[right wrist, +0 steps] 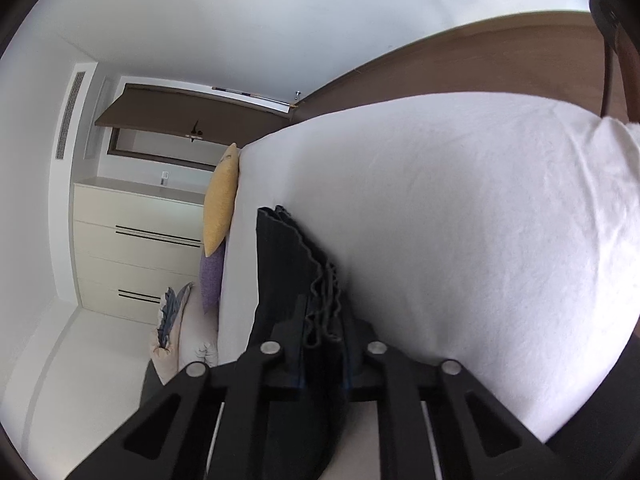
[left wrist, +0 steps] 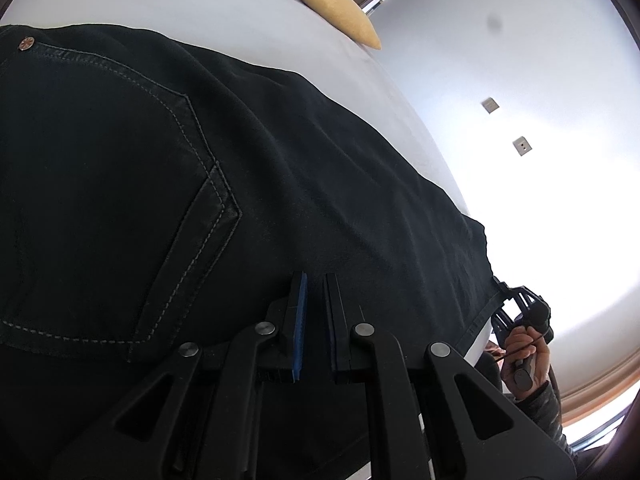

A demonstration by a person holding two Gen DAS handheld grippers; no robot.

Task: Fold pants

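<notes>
Dark pants point(left wrist: 248, 184) lie spread across a white bed point(left wrist: 224, 12), back pocket point(left wrist: 120, 216) up, waistband end at the left and the leg running away to the right, where it reaches the mattress edge. The left gripper point(left wrist: 315, 304) sits over the seat of the pants just right of the pocket; its fingers stand close together with a narrow gap, and from this angle it cannot be told whether any cloth is pinched between them. At the far right, a hand holds the right gripper point(left wrist: 505, 295) at the hem. Its own camera shows it clamped on the pants point(right wrist: 292, 264), the wavy layered hem edges bunched between the blue-lined fingers point(right wrist: 299, 344).

A yellow cushion point(left wrist: 340, 8) and a purple cushion point(right wrist: 211, 280) rest at the far side of the bed, well apart from the work; a cream chest of drawers point(right wrist: 136, 236) stands beyond.

The step in hand looks to be bringing the hem over toward the waist. The risks: the stacked hem layers appear uneven, so one could slip free and leave a crooked fold; the leg end hangs at the bed's edge and may drag off if let go; and if the left gripper has no real hold, the seat could slide along with the pull.
</notes>
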